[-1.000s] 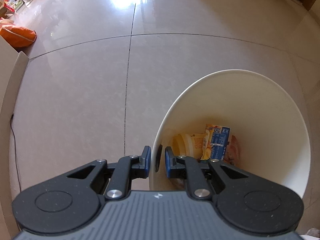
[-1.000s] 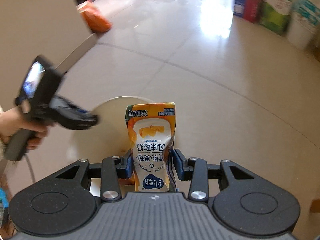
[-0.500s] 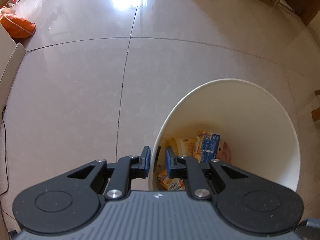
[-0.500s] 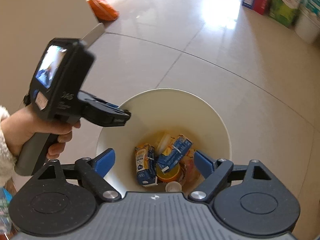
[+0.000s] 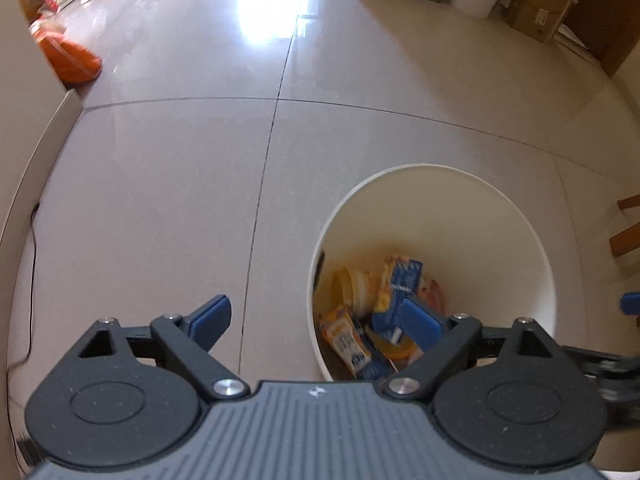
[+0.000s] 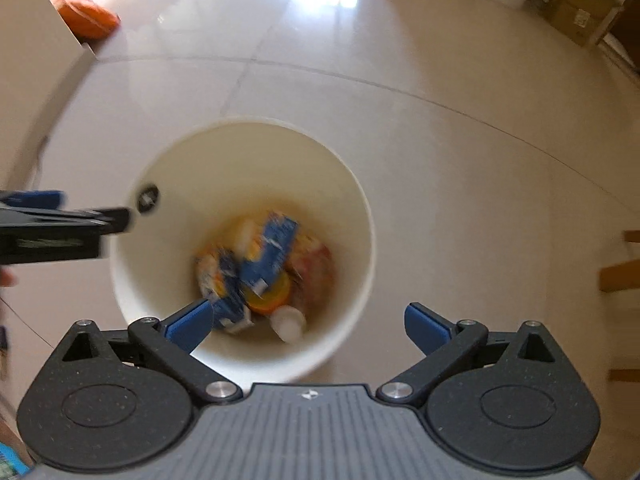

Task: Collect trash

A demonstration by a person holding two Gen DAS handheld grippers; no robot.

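Right wrist: one bin (image 6: 352, 184), two blue cartons (image 6: 276, 248).

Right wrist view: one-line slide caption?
Open right gripper above white bin holding drink cartons and other trash.

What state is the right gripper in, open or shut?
Open: the right gripper has its blue pads spread wide and empty above the white bin.
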